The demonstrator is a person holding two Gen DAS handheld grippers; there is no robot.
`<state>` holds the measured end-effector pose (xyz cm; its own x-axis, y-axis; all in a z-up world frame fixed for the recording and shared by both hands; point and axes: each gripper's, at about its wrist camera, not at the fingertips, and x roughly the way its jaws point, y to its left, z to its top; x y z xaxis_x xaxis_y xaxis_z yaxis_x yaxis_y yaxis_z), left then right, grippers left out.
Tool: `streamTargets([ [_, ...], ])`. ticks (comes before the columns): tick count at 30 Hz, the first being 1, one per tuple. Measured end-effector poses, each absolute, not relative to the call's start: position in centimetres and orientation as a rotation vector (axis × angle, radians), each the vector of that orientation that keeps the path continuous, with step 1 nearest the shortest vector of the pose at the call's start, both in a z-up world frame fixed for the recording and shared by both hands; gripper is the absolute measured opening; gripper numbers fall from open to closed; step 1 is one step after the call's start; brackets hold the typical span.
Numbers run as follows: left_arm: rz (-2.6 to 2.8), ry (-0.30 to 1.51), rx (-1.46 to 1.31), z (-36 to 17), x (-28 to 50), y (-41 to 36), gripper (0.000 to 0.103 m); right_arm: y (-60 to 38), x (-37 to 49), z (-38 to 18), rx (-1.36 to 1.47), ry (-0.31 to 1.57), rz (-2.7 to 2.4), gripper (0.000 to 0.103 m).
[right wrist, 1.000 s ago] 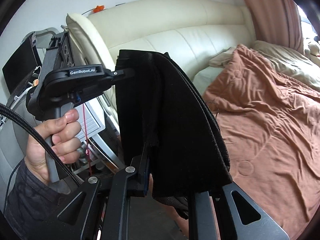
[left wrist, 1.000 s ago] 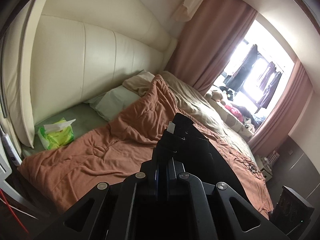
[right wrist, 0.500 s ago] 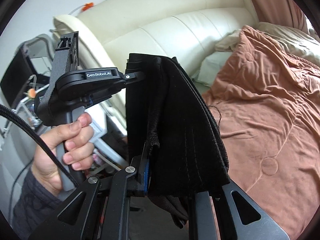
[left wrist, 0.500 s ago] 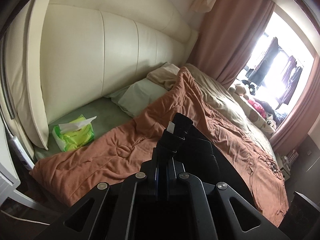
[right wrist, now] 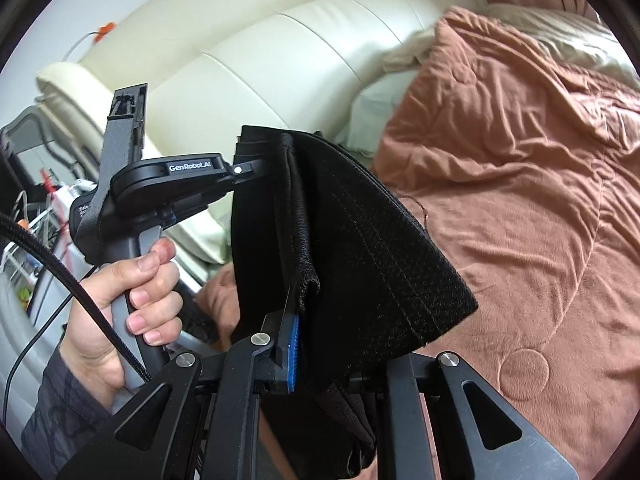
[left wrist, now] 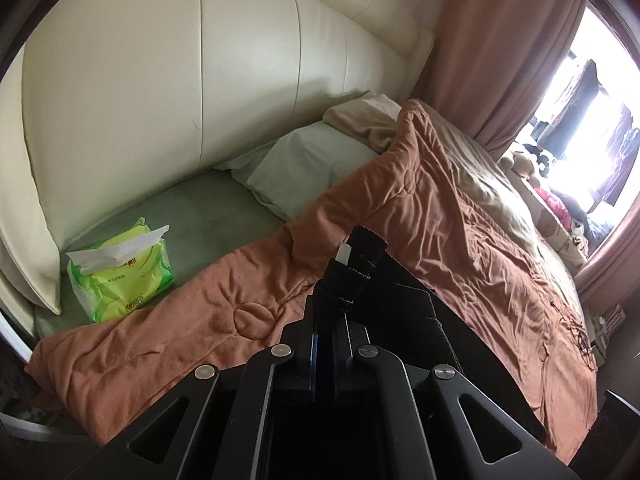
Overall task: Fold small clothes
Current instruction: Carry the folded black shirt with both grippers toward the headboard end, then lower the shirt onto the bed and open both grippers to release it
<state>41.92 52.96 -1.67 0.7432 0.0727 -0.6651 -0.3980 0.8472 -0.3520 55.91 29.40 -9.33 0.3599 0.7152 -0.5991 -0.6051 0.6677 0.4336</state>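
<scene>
Overhead, ribbed black garment (stitched, folded) pinched by both tongs, left, right, above rumpled rust quilt.

Both grippers are clamped on cloth: left gripper with fingers pressed together, right gripper nearly so. A hand grips the left gripper's handle.

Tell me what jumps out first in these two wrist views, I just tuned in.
A black garment hangs stretched between the left gripper and the right gripper, both clamped on it, above the rust-coloured quilt on the bed. Near the cream headboard, a green tissue pack sits beside the quilt's edge.
</scene>
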Motion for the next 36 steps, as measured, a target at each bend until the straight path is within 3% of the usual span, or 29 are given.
streamTargets([
  [2,0.312,0.706,-0.5,-2.7,42.7,53.3,0.005,30.5,57.8,-10.7,0.085,0.883,0.762,0.019],
  [3,0.354,0.726,-0.496,-3.5,43.2,53.6,0.009,30.7,58.9,-11.5,0.07,0.904,0.722,0.037],
  [4,0.389,0.755,-0.491,-4.2,43.6,53.9,0.021,30.6,59.8,-12.1,0.075,0.917,0.699,0.064],
  [5,0.402,0.772,-0.487,-4.8,43.9,54.0,0.03,30.3,60.6,-12.6,0.088,0.919,0.679,0.077],
  [6,0.405,0.779,-0.484,-5.4,43.9,54.2,0.047,29.6,61.5,-12.5,0.102,0.909,0.663,0.077],
  [7,0.405,0.771,-0.48,-5.9,43.6,54.3,0.053,29.0,62.2,-12.5,0.108,0.906,0.653,0.077],
  [19,0.403,0.847,-0.474,-9.5,41.7,53.5,0.053,25.2,63.4,-14.8,0.138,0.979,0.614,0.077],
  [36,0.247,0.828,-0.437,-7.5,36.5,43.3,0.053,15.2,56.0,-8.8,0.089,0.891,0.61,0.077],
])
